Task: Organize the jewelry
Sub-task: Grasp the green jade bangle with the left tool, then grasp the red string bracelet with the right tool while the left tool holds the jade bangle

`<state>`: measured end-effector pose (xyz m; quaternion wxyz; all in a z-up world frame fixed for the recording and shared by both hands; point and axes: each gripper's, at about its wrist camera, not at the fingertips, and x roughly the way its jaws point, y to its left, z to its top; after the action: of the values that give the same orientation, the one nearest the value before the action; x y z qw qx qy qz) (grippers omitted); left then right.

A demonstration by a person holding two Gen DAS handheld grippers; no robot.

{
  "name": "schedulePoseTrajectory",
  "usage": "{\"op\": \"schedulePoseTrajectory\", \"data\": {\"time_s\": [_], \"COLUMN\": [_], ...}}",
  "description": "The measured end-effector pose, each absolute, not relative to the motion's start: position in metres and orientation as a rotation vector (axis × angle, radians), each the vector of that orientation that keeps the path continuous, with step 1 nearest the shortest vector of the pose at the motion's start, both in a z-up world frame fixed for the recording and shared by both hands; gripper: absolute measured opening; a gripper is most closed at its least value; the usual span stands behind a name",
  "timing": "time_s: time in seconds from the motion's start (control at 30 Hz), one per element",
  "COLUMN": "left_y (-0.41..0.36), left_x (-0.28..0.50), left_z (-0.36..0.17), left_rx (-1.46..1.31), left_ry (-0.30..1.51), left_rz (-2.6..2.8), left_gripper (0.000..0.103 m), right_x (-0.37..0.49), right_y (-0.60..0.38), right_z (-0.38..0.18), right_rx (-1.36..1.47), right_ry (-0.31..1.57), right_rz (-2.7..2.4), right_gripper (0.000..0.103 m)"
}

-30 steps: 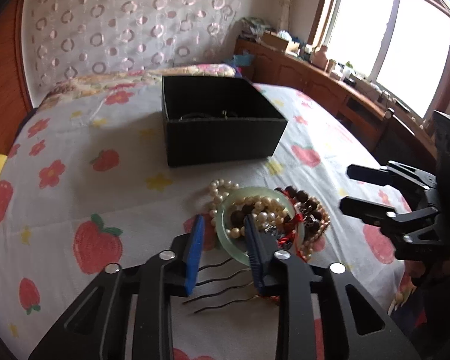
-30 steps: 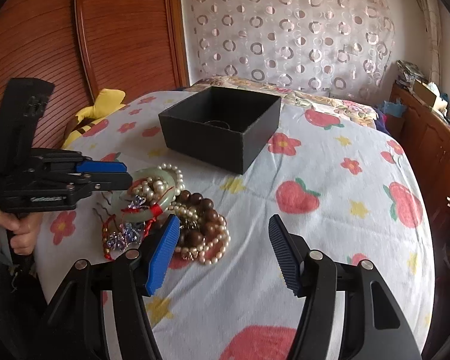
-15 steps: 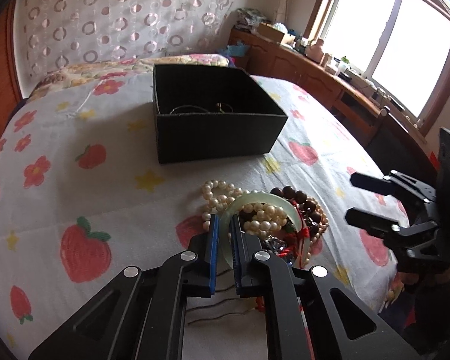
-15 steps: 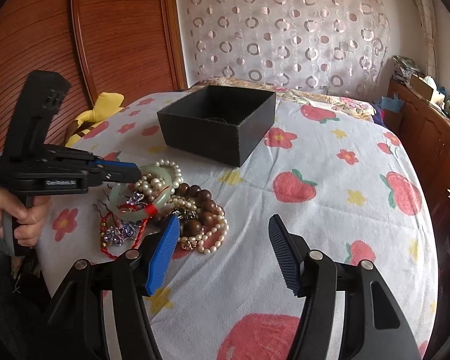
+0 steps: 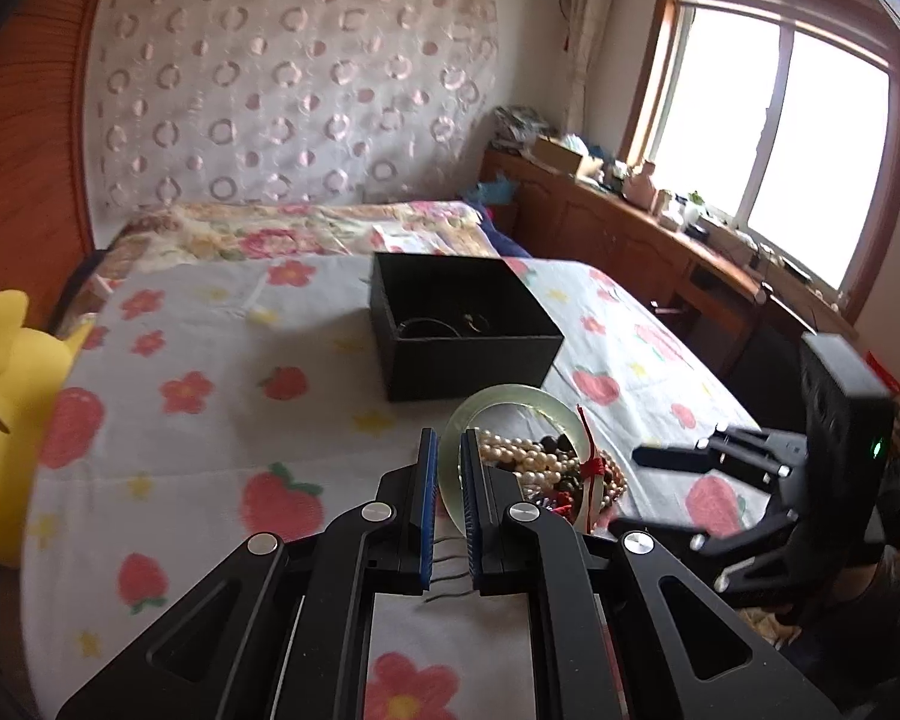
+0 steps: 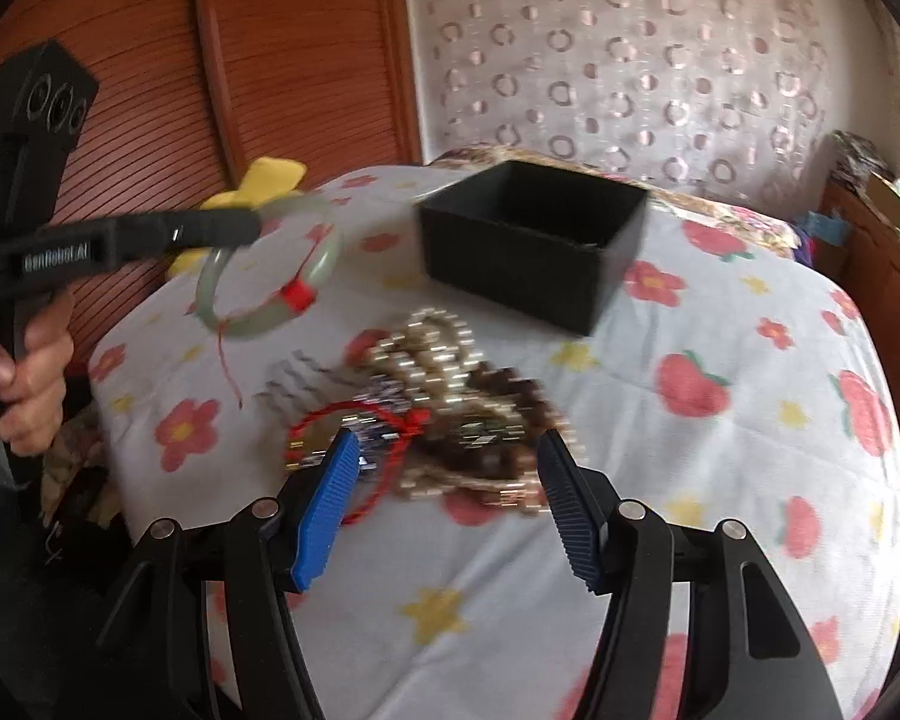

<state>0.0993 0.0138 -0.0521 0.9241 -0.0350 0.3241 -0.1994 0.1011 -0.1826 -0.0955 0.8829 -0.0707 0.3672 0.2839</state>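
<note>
I have the left gripper (image 5: 447, 468) with its fingers clenched on the rim of the green bangle (image 6: 264, 267), which hangs clear above the bed (image 6: 720, 480) near its front edge, over the heap of beads (image 6: 450, 414) lying there. The right gripper (image 6: 444, 504) hovers just short of that heap, fingers spread and grasping nothing. I judge this the carry step: next I must bring the bangle over the black box (image 5: 462, 324) mid-bed, then release it inside.

Jewelry heap (image 6: 450, 414) before box (image 6: 528, 246)
</note>
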Motion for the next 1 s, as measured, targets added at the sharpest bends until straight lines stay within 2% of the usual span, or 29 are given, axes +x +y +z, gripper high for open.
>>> {"op": "schedulePoseTrajectory", "data": {"time_s": [0.3,0.4,0.47,0.53,0.9,1.0], "left_y": [0.041,0.048,0.050,0.052,0.053,0.053], "left_x": [0.080,0.077,0.075,0.074,0.076,0.076], "left_z": [-0.052,-0.055,-0.057,-0.059,-0.060,-0.060], "left_rx": [-0.106,-0.121,-0.122,-0.121,-0.127,-0.130], "left_ry": [0.642,0.646,0.648,0.650,0.650,0.652], "left_rz": [-0.356,-0.349,-0.346,-0.344,-0.345,-0.350], "left_gripper": [0.007,0.007,0.007,0.007,0.007,0.007], "right_x": [0.083,0.075,0.070,0.066,0.076,0.077], "right_y": [-0.146,-0.138,-0.136,-0.134,-0.127,-0.127], "right_z": [-0.101,-0.102,-0.105,-0.107,-0.115,-0.115], "right_rx": [-0.197,-0.228,-0.244,-0.250,-0.338,-0.363], "right_ry": [0.805,0.812,0.822,0.829,0.846,0.839], "right_rz": [0.698,0.722,0.737,0.747,0.720,0.723], "right_gripper": [0.048,0.039,0.029,0.025,0.021,0.009]}}
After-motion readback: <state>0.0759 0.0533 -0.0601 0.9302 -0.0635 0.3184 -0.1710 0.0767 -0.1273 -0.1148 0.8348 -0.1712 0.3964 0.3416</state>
